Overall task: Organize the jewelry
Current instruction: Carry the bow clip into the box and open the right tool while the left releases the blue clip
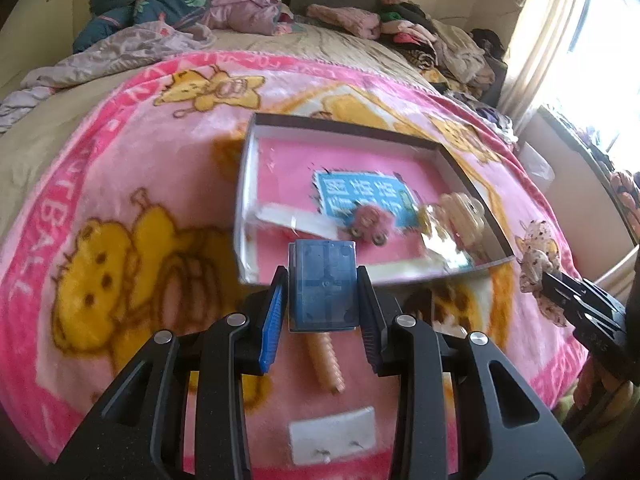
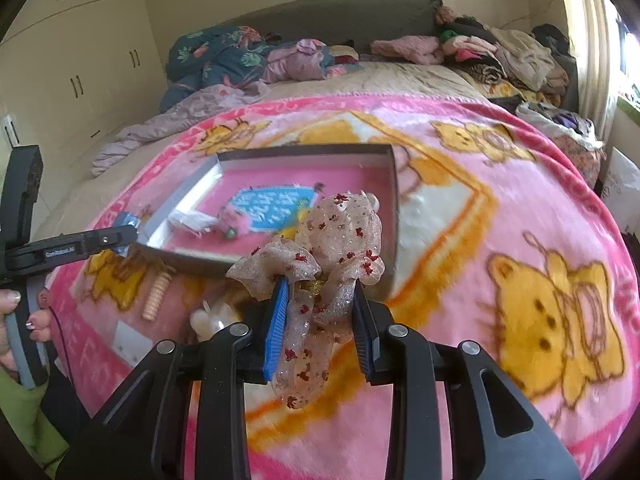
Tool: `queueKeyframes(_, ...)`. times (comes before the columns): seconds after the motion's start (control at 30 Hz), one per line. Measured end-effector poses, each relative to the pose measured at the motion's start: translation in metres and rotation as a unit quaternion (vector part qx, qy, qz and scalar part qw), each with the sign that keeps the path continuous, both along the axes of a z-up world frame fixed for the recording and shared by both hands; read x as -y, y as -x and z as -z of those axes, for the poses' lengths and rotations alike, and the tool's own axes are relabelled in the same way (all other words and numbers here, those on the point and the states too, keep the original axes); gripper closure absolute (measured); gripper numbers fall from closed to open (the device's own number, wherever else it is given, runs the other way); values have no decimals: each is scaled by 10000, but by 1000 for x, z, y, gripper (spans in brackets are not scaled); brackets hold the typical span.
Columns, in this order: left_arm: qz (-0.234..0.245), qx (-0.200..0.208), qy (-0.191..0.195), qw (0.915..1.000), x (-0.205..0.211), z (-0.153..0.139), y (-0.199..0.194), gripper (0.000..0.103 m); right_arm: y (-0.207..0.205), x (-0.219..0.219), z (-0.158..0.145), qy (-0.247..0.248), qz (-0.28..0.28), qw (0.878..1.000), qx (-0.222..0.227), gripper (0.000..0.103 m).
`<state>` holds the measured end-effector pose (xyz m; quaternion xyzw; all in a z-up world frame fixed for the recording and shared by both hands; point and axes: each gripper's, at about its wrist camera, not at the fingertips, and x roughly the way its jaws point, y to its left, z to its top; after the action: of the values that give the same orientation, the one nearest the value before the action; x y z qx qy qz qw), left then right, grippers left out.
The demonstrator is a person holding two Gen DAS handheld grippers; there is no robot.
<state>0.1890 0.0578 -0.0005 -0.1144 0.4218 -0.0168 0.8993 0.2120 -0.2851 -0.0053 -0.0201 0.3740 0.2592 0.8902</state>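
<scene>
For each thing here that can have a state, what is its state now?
Left gripper: shut on the blue case.
Right gripper: shut on the sheer bow.
Box: open, no lid on it, items inside.
Spiral hair tie: lying on the blanket, outside the box.

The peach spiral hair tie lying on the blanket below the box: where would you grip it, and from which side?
Grip the spiral hair tie mid-length, from above, fingers straddling its narrow width. It lies flat and stretched straight on the blanket, clear of the box.
</scene>
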Motion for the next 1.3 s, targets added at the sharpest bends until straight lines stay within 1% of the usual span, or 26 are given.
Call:
queueKeyframes(0.27,-154,49,-30,9999,-17,-5,-18,78,-21,-27,-14,-11,-171,9998,130,74)
queueKeyframes(0.57,-217,51,-72,9997,-25,-4,-38,78,-46,-49,-17,64,-267,9994,212,74)
queueKeyframes(0.97,-132,-53,-133,9998,-19,9,-62,78,-75,-68,8,282,-288,9992,4,74)
queueKeyframes(1.3,-77,-172,-186,9996,-11,22,-80,77,-82,-74,30,381,-384,9984,-191,74)
